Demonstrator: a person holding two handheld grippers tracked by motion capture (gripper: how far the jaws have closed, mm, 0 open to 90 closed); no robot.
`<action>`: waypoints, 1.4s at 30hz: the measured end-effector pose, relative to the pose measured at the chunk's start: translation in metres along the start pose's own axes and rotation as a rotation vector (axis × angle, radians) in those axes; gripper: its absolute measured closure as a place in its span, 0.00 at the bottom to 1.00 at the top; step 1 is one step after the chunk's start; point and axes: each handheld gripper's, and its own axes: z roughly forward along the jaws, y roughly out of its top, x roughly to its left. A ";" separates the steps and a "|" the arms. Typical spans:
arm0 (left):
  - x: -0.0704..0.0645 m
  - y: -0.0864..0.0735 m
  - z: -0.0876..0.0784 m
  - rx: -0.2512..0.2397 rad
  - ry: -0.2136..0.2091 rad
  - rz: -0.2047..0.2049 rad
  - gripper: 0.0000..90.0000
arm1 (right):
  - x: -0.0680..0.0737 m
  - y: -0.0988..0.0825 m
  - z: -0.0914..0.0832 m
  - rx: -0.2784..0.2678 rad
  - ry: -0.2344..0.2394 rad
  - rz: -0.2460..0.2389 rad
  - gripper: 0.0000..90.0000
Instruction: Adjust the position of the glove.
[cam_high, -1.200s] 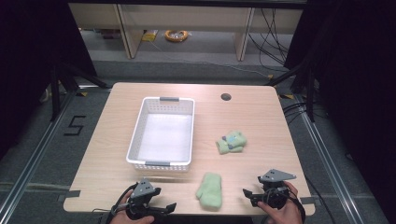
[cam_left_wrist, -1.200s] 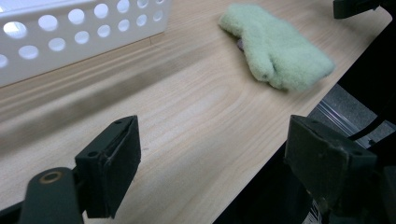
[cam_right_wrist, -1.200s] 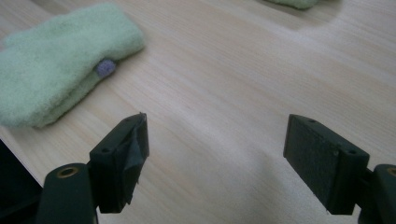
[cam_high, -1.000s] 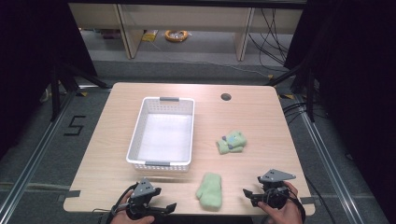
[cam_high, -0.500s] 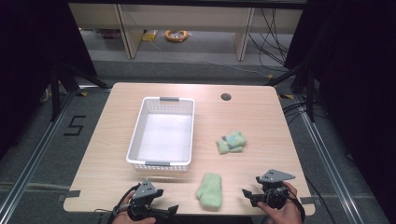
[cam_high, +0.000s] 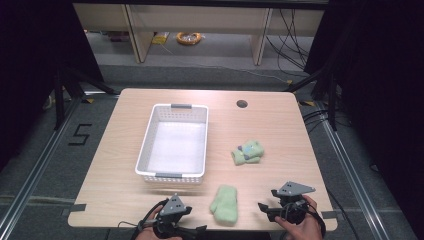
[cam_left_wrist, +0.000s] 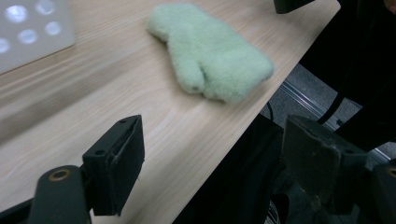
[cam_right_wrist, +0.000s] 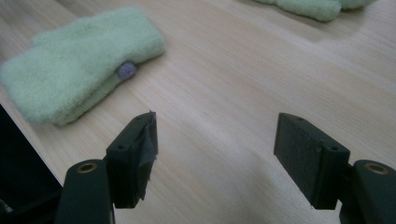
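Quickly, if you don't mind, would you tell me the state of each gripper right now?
Left gripper: open, holding nothing, near the table edge.
Right gripper: open, holding nothing, above the table.

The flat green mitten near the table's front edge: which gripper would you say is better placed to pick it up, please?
Probably left: the left gripper, open, lies closer to the mitten than the right gripper.

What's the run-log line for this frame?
left gripper: open, empty | right gripper: open, empty | near mitten: flat between them, table edge | far mitten: right of basket
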 end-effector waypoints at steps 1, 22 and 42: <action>-0.002 0.002 0.003 0.003 0.000 0.001 0.24 | 0.000 0.000 0.000 0.003 0.002 -0.008 0.35; -0.019 0.019 0.034 0.080 0.026 0.108 0.43 | 0.009 0.035 0.007 -0.037 0.118 -0.090 0.53; -0.025 0.022 0.055 0.135 0.089 0.159 0.56 | 0.029 0.090 0.080 0.051 0.236 -0.201 0.68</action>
